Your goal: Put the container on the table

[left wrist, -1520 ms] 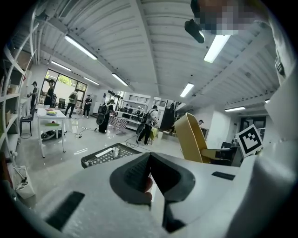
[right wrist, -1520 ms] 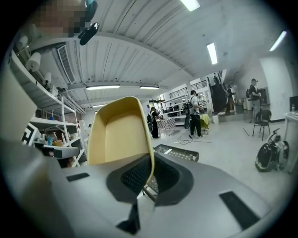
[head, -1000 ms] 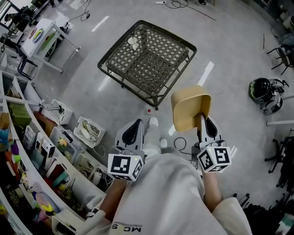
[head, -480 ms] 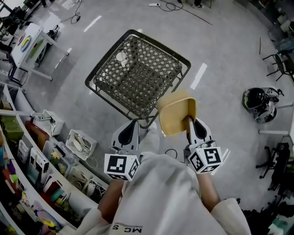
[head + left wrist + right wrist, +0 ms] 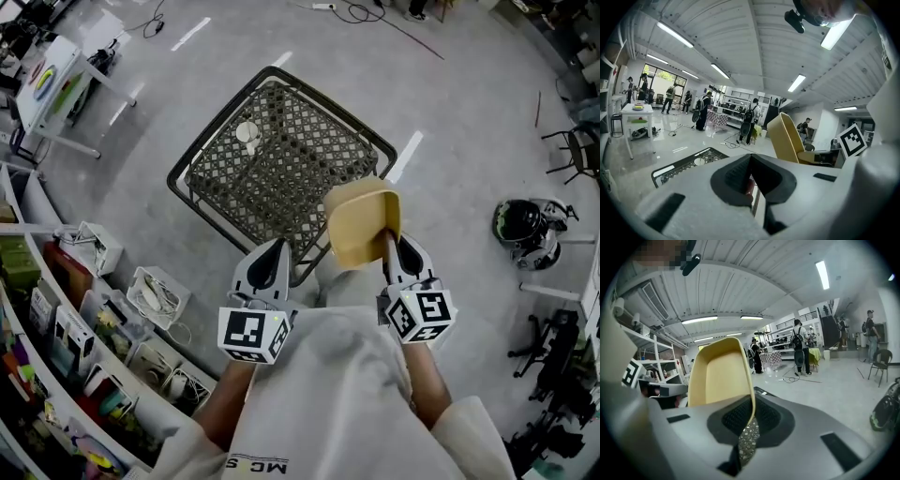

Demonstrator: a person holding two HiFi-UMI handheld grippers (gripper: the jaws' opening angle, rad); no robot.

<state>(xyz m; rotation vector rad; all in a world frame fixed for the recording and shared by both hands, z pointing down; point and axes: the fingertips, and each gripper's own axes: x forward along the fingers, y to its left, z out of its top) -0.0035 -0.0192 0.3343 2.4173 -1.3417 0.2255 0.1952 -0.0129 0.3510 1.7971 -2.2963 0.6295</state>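
Note:
A yellow tray-like container (image 5: 361,223) stands upright in my right gripper (image 5: 388,246), which is shut on its lower edge. In the right gripper view the container (image 5: 719,376) rises between the jaws of the gripper (image 5: 750,404). It hangs above the near corner of the dark wicker table (image 5: 300,159), which carries a small white object (image 5: 247,132). My left gripper (image 5: 278,247) is shut with nothing in it, beside the container (image 5: 787,138) and just short of the table's near edge (image 5: 679,166).
Shelves packed with boxes (image 5: 56,319) and floor bins (image 5: 150,295) line the left side. A white desk (image 5: 52,70) stands far left, and a black helmet-like object (image 5: 520,225) lies on the floor at right. Several people (image 5: 752,117) stand far off.
Both grippers and the container have moved forward toward the wicker table. The container now reaches over its near corner instead of hanging over bare floor.

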